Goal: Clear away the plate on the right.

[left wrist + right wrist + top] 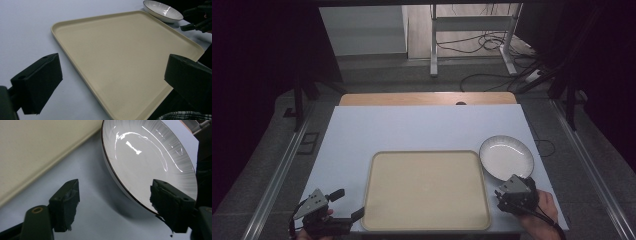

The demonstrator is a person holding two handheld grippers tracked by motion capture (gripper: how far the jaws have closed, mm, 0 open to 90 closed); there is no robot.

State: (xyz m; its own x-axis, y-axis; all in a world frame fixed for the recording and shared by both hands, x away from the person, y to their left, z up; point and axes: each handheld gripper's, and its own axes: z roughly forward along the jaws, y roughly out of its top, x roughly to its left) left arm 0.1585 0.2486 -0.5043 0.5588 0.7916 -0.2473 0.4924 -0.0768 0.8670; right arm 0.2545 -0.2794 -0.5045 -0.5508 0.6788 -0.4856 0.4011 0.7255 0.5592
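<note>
The table is seen from above and behind in the high view, looking forward and down. The large beige rectangular plastic tray [120,62] is viewed closely, low across it, in the left gripper view. The white ribbed ceramic bowl [150,165], shared by all views, is framed nearest in the right gripper view.

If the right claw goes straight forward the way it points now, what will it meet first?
Most likely the plate. The right claw is open and aimed at the plate's near rim, which sits between its jaws just ahead. How far off the rim is, I cannot judge. The tray lies off to the side.
</note>
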